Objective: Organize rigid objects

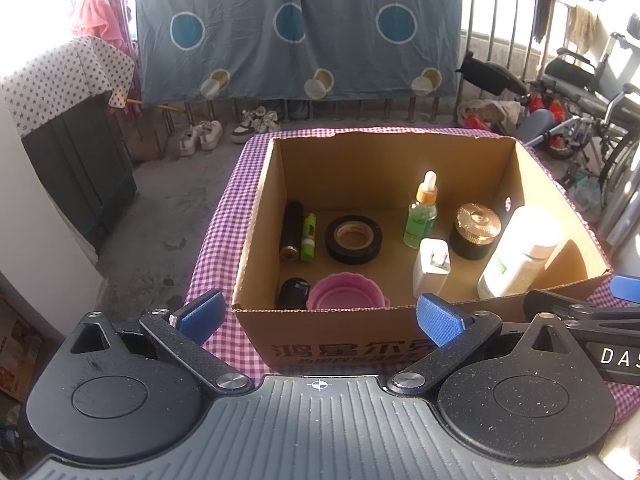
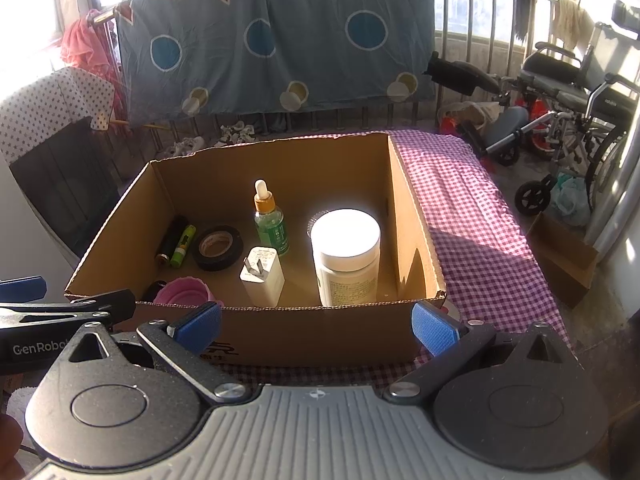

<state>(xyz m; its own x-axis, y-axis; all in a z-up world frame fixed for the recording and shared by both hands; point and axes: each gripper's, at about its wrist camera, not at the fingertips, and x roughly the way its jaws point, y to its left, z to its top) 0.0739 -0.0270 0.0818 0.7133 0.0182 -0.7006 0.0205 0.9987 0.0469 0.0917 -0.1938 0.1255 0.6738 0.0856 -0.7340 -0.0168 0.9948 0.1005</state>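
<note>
Left gripper (image 1: 320,316): hovering just in front of the box's near wall, blue pads spread wide, gripping nothing.
Right gripper (image 2: 316,326): sitting beside the left one at the same near wall, pads likewise spread apart and empty.
Cardboard box (image 1: 256,216): resting open-topped on a purple gingham tablecloth (image 2: 472,216), printed characters showing on its front.
Left side of box: a black cylinder (image 1: 291,231) and a green glue stick (image 1: 308,237) are lying side by side along the wall; a small black jar (image 1: 293,293) is sitting in the near corner.
Middle: a black tape roll (image 1: 353,239) is lying flat, with a pink collapsible cup (image 1: 345,292) nearer the front.
Right side: a green dropper bottle (image 1: 421,213) is standing upright, a white charger plug (image 1: 433,267) in front of it (prongs pointing up), a gold-lidded black jar (image 1: 476,232) beside them.
White bottle (image 2: 346,258): standing at the right wall, glaring in sunlight.
Background: a blue patterned sheet (image 1: 296,28) is hanging over a railing; a wheelchair (image 2: 568,92) is standing on the right.
</note>
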